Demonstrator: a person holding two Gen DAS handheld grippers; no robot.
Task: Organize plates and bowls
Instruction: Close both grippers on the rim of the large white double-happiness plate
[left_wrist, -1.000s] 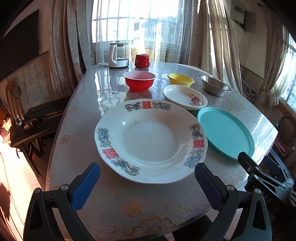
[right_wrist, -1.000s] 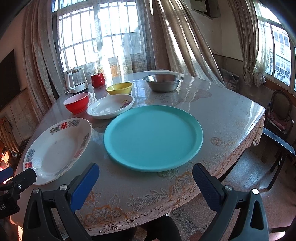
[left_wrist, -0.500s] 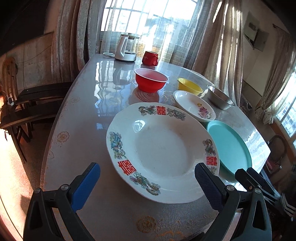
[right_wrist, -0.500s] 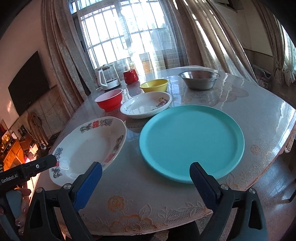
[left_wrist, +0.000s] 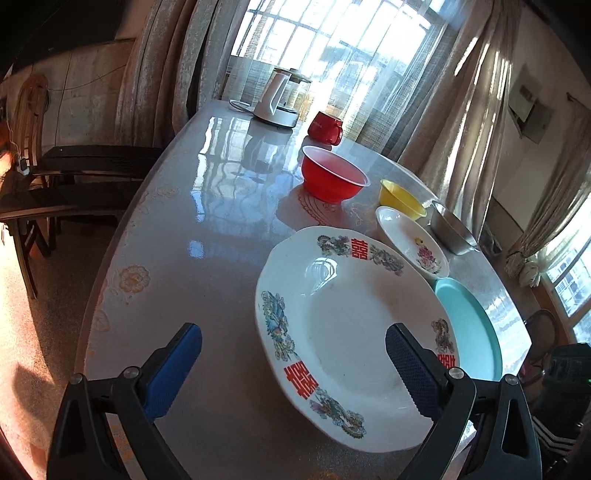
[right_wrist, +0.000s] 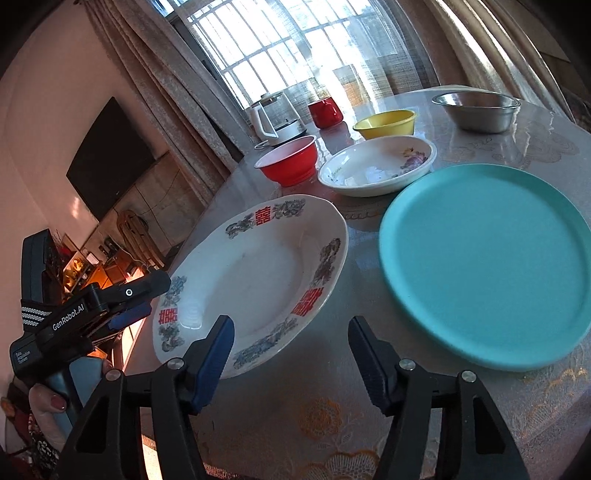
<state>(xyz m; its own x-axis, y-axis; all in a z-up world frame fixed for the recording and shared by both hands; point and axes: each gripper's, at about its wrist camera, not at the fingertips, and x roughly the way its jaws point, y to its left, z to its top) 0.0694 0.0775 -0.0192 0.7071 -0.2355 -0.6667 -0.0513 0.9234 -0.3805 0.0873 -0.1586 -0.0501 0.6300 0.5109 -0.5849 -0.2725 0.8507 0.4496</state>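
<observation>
Grippers nearer; three plates (right_wrist: 258, 273), three bowls (right_wrist: 290, 166).

large patterned plate (right_wrist: 258, 277) flat | teal plate (right_wrist: 487, 266) beside | small floral plate (right_wrist: 376, 164), red bowl (right_wrist: 290, 162), yellow bowl (right_wrist: 386, 123), steel bowl (right_wrist: 476, 110) behind

Strong window backlight, fisheye-bent edges

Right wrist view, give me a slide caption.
Right tool, closing on nothing, nears the large patterned plate beside the teal plate.
</observation>
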